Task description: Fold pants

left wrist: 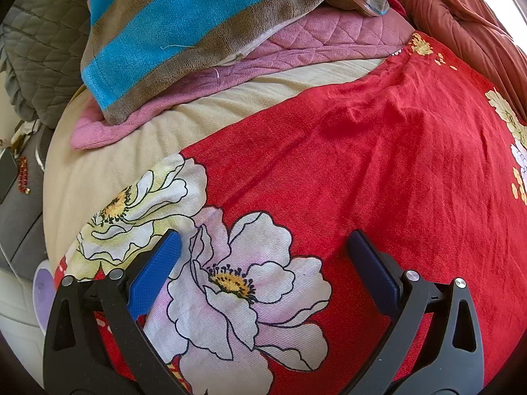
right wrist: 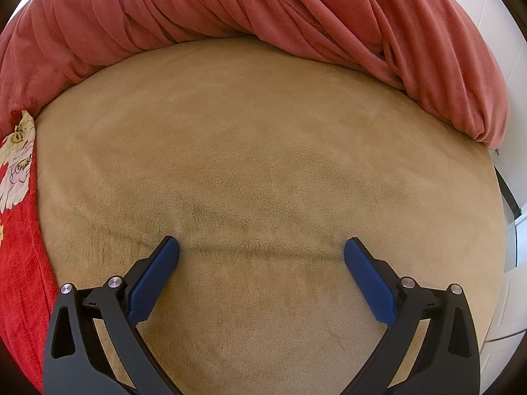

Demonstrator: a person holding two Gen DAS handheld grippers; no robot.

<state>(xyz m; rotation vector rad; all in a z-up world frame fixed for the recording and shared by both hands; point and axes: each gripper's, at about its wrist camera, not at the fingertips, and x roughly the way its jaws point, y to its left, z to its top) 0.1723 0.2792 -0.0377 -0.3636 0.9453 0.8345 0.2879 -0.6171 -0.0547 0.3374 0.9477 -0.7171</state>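
Where the left wrist view is considered, the left gripper [left wrist: 263,247] is seen with its jaws spread wide and nothing caught between the blue pads [left wrist: 154,273], which are poised just over the pants [left wrist: 329,171]. These pants, of red cloth printed with large pale flowers, are spread flat across the beige bed cover [left wrist: 108,151], presumably so that an edge can be taken and turned over. No lifted edge or pinched fold is seen, so the fold is judged not yet begun at this side. Whether the pads touch the cloth cannot be told. A large white flower [left wrist: 250,279] is framed between the fingers, near what seems to be an end of the garment, though waistband and hem cannot be told apart. Beyond the pants, a blue and brown striped blanket [left wrist: 197,23] is heaped on a pink quilted cover [left wrist: 296,42], seemingly pushed back to leave working room, and a rust-red blanket [left wrist: 461,23] is bunched at the far right. A grey quilted cushion [left wrist: 36,49] is seen at the left edge.

From the right wrist view, the right gripper [right wrist: 262,250] is likewise shown wide apart and holding nothing, above bare beige cover [right wrist: 263,151] that is creased faintly between the fingers. Only a strip of the pants [right wrist: 19,223] is caught at the far left, well apart from this tool, so a move leftward is judged necessary before it can help. The rust-red blanket [right wrist: 263,10] is banked along the far side.

No brand, label or legible writing is made out in either view.
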